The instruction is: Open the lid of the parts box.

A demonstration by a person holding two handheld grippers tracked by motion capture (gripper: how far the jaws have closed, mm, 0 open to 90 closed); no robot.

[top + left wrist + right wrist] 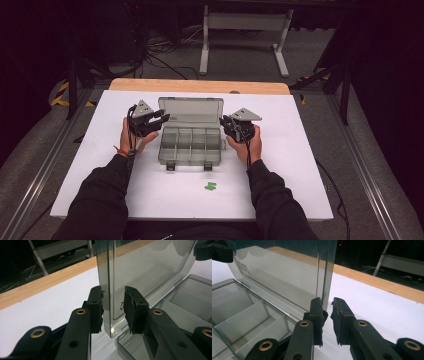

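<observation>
Clear grey compartment box (190, 145) sits mid-table on the white table top (300, 165), a bit toward the far edge, its lid (190, 112) swung up and standing upright at the box's far side. Left gripper (161, 119) is at the lid's left end; in the left gripper view the lid's side edge (110, 290) stands between the two pads, one pad (96, 312) right against the lid wall, the other pad (132, 311) off it with a visible gap, so the jaws are apart and not clamped. Right gripper (226, 126) is at the lid's right end; in the right gripper view the lid edge (325, 277) rises just above the jaw gap, one pad (317, 315) looks to be at the edge, the other pad (339, 320) is apart from it, so there's no clamping there either. Box compartments look empty with dividers upright. A small green piece (210, 186) lies on the table top near the near edge, in front of the box, well apart from both grippers. The wooden strip (200, 86) runs along the far edge.
</observation>
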